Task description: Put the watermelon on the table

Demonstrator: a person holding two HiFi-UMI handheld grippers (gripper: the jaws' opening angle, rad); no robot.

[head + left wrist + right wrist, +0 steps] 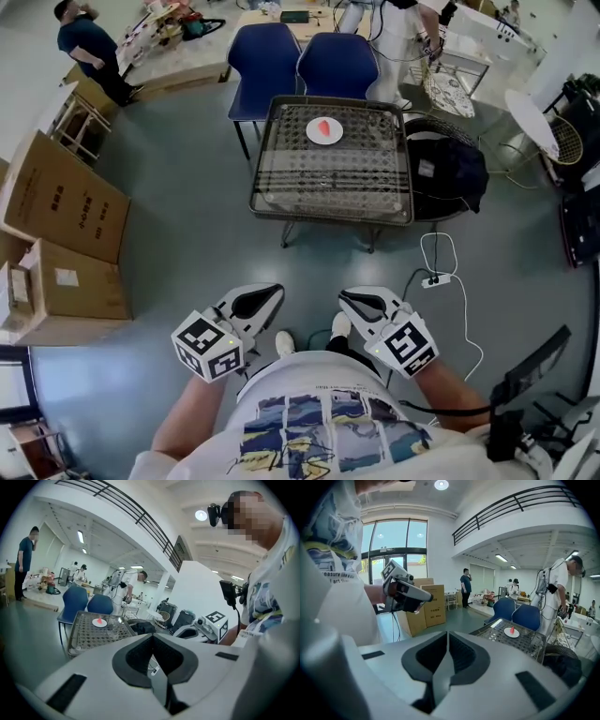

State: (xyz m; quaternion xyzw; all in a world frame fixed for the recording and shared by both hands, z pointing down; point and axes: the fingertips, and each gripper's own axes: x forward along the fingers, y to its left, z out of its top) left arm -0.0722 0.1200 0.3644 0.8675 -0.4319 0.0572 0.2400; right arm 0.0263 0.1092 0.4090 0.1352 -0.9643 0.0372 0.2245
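Note:
A red watermelon slice (pixel 323 126) lies on a white plate (pixel 325 132) at the far side of a wire-mesh table (pixel 281 192), well ahead of me. Both grippers are held close to my body, far short of the table. In the head view my left gripper (pixel 269 294) and right gripper (pixel 352 300) are side by side, pointing toward the table. The left gripper view has its jaws (pixel 152 657) shut with nothing between them, and the slice (pixel 99 620) small beyond. My right gripper (pixel 446 657) is also shut and empty, with the slice (pixel 512 629) far off to the right.
Two blue chairs (pixel 302 58) stand behind the table. A black bag (pixel 452 172) sits at its right, and a white power strip with cable (pixel 435 278) lies on the floor. Cardboard boxes (pixel 66 211) line the left. A person (pixel 89 45) stands far left.

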